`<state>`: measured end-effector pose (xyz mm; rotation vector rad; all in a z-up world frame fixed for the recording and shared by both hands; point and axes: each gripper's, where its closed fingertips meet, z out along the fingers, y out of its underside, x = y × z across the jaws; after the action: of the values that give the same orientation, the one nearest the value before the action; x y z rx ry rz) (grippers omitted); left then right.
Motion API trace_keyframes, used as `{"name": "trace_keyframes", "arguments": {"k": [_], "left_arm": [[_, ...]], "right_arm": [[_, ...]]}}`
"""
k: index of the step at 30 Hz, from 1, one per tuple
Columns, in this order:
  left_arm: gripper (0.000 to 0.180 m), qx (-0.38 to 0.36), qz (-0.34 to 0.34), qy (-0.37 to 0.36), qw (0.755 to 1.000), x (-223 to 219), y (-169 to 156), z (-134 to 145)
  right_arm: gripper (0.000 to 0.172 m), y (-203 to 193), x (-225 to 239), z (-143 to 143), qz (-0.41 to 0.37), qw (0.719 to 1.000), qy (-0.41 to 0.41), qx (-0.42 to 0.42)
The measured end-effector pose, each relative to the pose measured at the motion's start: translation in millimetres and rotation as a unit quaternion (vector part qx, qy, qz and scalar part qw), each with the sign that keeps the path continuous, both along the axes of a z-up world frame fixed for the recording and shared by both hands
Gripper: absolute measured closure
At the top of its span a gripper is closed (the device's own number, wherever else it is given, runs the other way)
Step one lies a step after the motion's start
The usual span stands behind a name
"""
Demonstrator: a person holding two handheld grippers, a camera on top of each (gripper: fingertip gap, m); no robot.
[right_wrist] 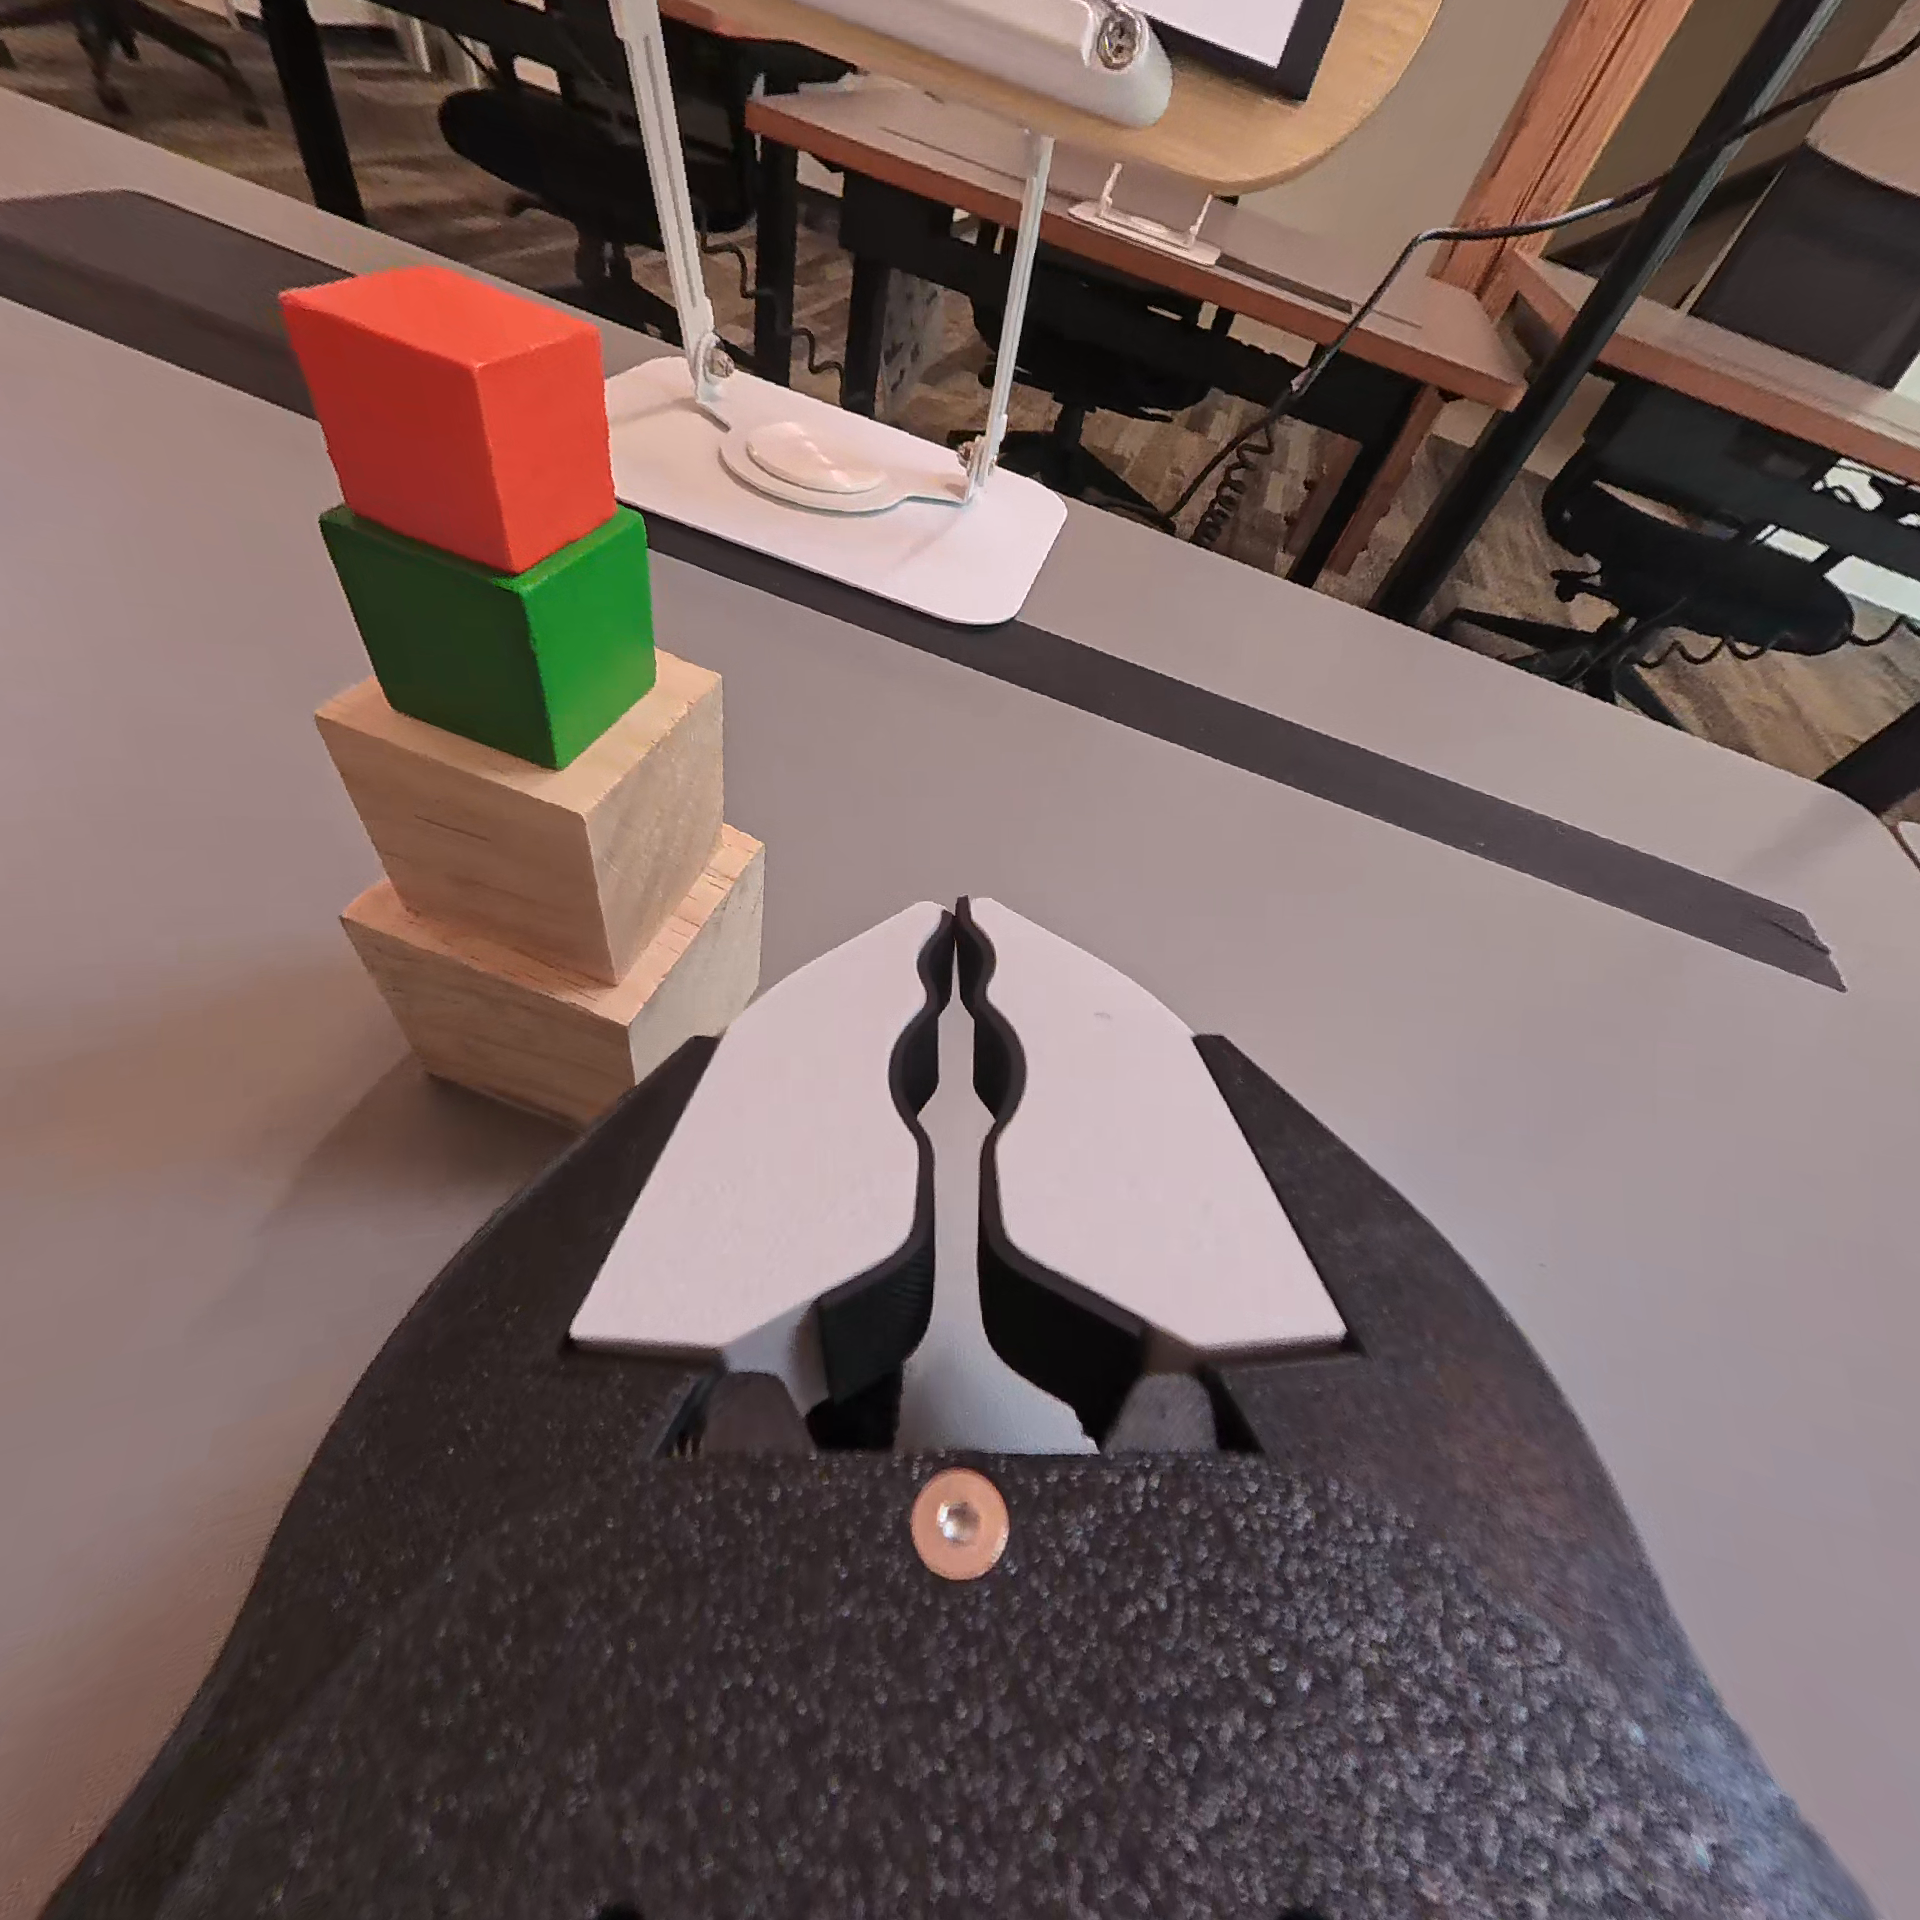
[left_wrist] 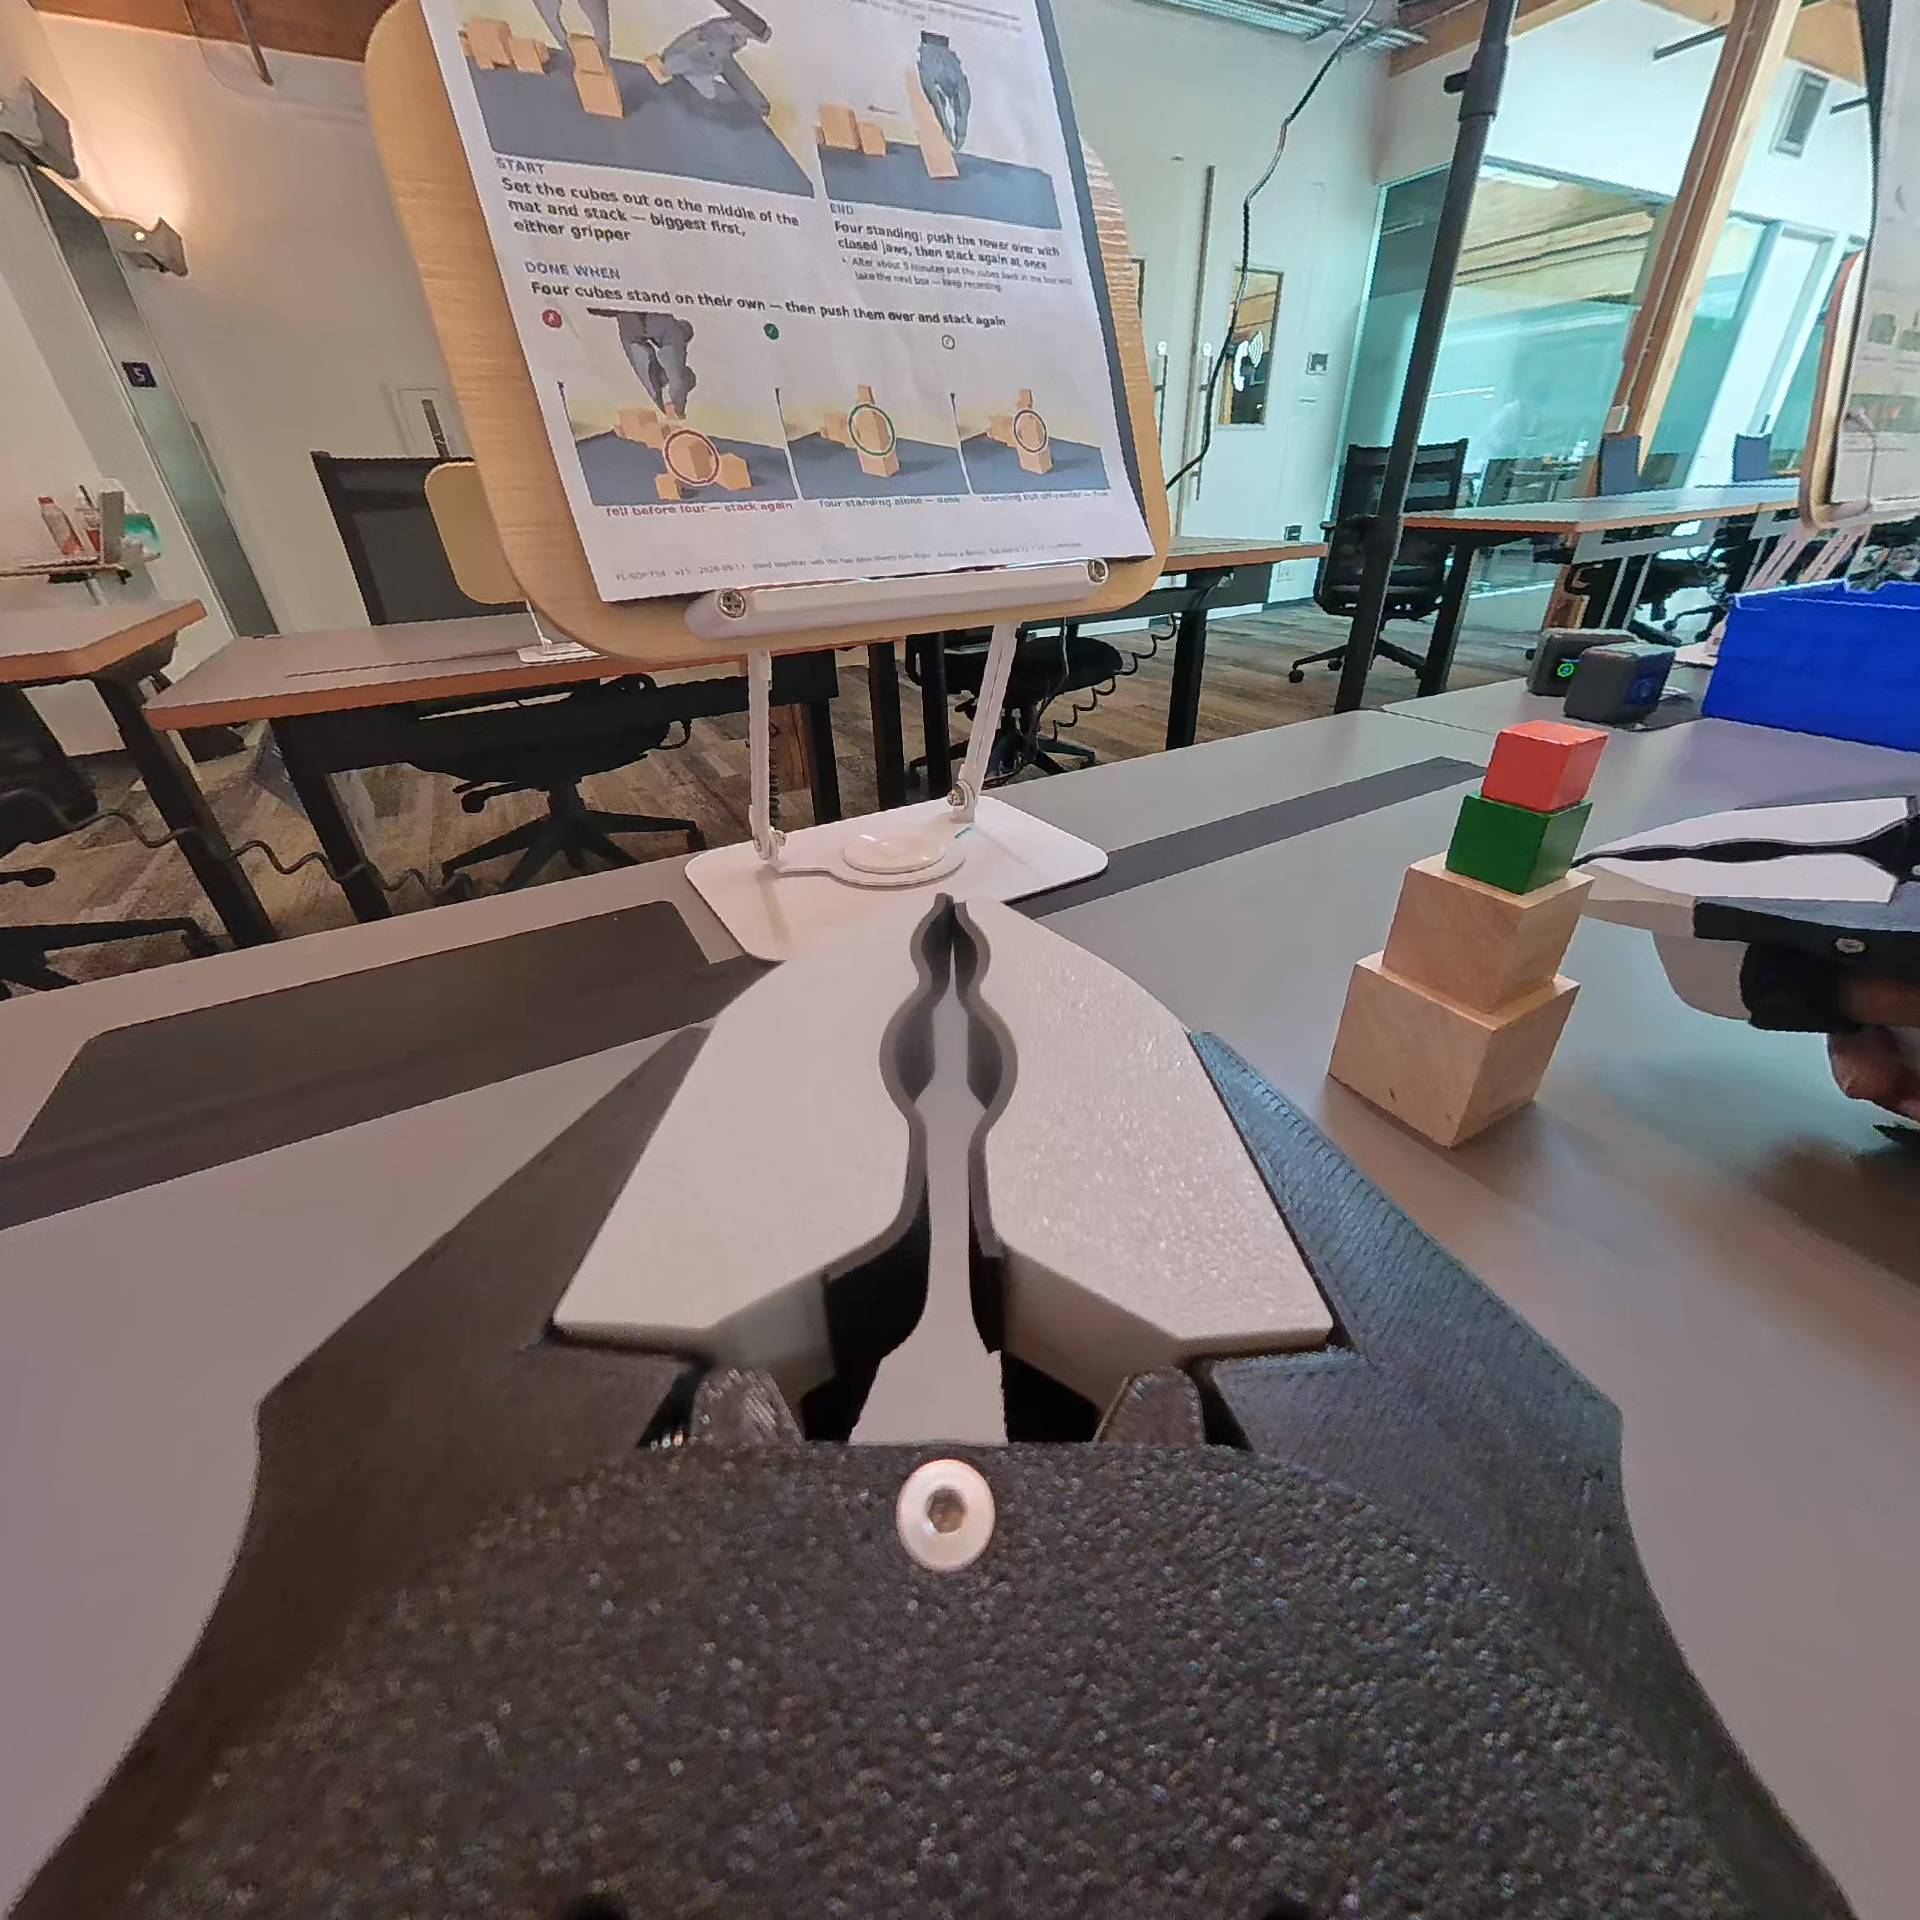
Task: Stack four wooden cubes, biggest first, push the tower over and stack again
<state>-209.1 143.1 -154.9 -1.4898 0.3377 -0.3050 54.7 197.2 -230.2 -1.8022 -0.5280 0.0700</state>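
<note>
Open-plan office. Rows of long grey-topped desks with brown wooden edges (left_wrist: 343,686) at 10 o'clock, black wheeled mesh office chairs (left_wrist: 1392,540) at 1 o'clock. Glass-walled meeting rooms with timber frames (left_wrist: 1538,312) at 2 o'clock, wood-pattern floor (left_wrist: 727,769) beneath. Near grey work table (left_wrist: 1299,914) carries a white metal document stand with a wooden board and printed sheet (left_wrist: 790,312) at 12 o'clock, blue plastic bin (left_wrist: 1818,655) at 3 o'clock.

The instruction sheet (left_wrist: 790,281) runs off the top edge in the left wrist view — its lowest line is too small to read. The blue bin (left_wrist: 1818,665) is cut by the right edge, as is the hand (left_wrist: 1875,1070) behind the right gripper (left_wrist: 1579,862).
</note>
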Motion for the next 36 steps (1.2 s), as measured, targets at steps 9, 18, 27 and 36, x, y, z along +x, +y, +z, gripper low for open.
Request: {"name": "trace_keyframes", "arguments": {"k": [9,18,27,36], "left_arm": [[0.180,-0.044,0.009,-0.013,0.999,-5,4,-10],[0.180,-0.048,0.025,-0.004,0.999,-8,7,-13],[0.180,-0.036,0.060,-0.021,0.997,-27,9,-7],[0.180,-0.043,0.061,-0.021,0.997,-29,11,-12]], "right_arm": [[0.171,-1,2,-2,-0.011,1.000,0.012,-0.014],[0.171,2,-31,-7,0.015,0.999,0.004,-0.028],[0.172,-29,-156,17,0.210,0.971,-0.077,0.084],[0.172,-69,-174,37,0.293,0.946,-0.061,0.122]]}}
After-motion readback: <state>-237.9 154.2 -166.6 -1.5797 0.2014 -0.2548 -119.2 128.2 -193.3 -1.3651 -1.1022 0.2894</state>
